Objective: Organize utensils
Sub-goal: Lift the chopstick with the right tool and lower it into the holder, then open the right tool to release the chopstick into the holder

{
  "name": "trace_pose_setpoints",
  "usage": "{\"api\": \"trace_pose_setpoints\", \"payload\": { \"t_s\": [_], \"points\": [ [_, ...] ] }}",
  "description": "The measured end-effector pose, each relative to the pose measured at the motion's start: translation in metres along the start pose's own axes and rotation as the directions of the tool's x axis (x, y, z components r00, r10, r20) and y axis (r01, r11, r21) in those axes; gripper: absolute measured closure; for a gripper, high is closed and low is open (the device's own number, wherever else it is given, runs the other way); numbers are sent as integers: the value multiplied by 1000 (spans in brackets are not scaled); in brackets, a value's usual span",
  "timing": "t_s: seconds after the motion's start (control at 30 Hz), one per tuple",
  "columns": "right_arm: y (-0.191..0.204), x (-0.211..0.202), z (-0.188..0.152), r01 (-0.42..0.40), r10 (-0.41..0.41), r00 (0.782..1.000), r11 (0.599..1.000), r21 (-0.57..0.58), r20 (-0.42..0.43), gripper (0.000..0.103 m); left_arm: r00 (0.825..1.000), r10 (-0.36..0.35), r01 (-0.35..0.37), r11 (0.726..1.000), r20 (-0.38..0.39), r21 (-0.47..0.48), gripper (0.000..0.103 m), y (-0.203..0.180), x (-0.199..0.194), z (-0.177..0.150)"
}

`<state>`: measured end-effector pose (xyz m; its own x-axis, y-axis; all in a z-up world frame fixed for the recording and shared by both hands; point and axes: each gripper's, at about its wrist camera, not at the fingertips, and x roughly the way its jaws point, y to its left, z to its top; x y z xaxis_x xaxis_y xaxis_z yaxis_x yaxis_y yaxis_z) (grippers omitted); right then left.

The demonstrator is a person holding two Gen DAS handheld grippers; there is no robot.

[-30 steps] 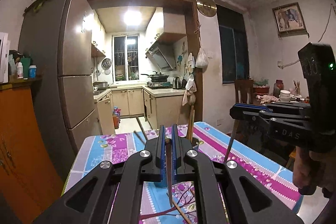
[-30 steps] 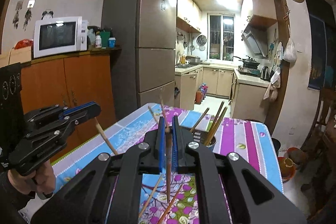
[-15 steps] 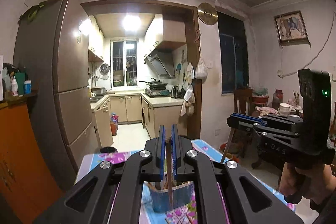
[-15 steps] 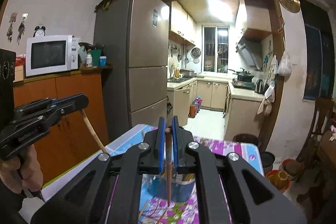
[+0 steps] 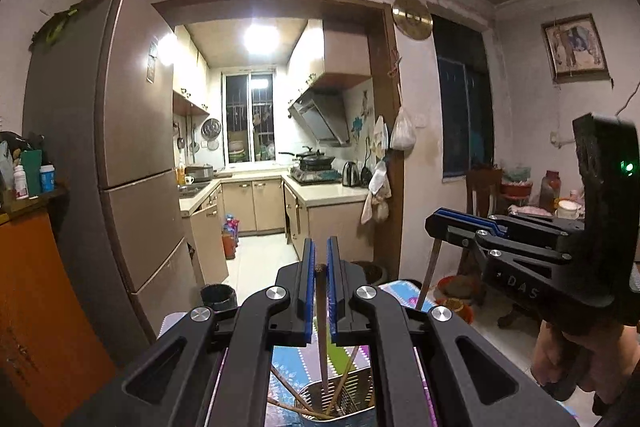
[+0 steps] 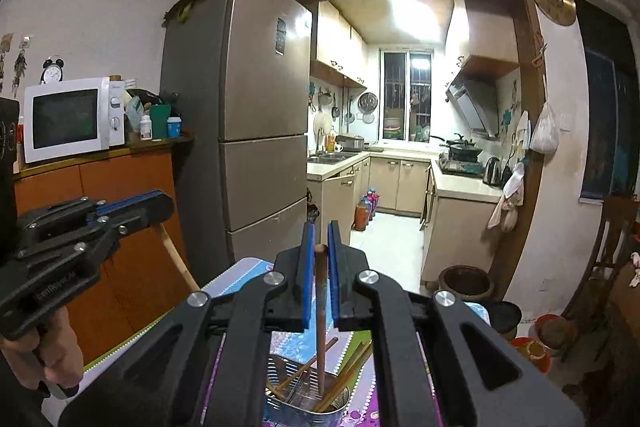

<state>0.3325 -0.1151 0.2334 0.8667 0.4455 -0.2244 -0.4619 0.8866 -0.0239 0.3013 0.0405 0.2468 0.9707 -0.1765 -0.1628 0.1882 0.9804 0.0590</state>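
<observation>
2 grippers, each clamped on 1 chopstick.
Floral tablecloth [image 6: 236,277] carries a metal utensil holder [image 6: 304,401], probably mesh; kitchen [image 5: 260,187] beyond.

Left gripper [image 5: 319,267] pinches its chopstick [image 5: 322,343]; right gripper [image 6: 318,247] pinches another chopstick [image 6: 320,319].

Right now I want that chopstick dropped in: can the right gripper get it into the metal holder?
Probably yes: the right gripper holds the chopstick upright, with its tip already inside the holder and nothing blocking.

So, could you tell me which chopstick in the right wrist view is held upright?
The chopstick pinched in the right gripper; the loose ones lean in the metal holder.
</observation>
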Motion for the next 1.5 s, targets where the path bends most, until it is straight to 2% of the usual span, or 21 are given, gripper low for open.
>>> {"api": "trace_pose_setpoints", "payload": {
  "t_s": [0.23, 0.43, 0.97, 1.33, 1.4, 1.43, 1.47, 1.5],
  "points": [
    [-10, 25, -19, -14, 15, 999, 1000, 27, -37, 98, 998, 9, -9, 1000, -64, -8, 96, 4, 38, -25],
    [-14, 42, -30, -20, 23, 998, 999, 48, -65, 98, 995, 12, -13, 1000, -96, -14, 96, 11, 54, -36],
    [-27, 74, -56, -29, 41, 992, 995, 98, -121, 98, 986, 34, -40, 999, -162, -34, 96, 22, 87, -63],
    [-35, 75, -59, -10, 26, 991, 993, 119, -134, 97, 982, 65, -74, 996, -178, -42, 96, 26, 95, -62],
    [-36, 72, -59, -8, 24, 991, 993, 120, -128, 97, 982, 69, -77, 996, -179, -43, 92, 26, 94, -63],
    [-36, 71, -58, -8, 24, 992, 993, 119, -127, 97, 982, 69, -78, 996, -177, -45, 82, 25, 93, -63],
    [-36, 70, -58, -8, 23, 992, 993, 118, -126, 93, 982, 69, -78, 996, -175, -48, 74, 25, 92, -63],
    [-36, 68, -58, -8, 22, 992, 993, 116, -123, 82, 982, 72, -81, 995, -173, -49, 72, 24, 92, -63]
  ]
}}
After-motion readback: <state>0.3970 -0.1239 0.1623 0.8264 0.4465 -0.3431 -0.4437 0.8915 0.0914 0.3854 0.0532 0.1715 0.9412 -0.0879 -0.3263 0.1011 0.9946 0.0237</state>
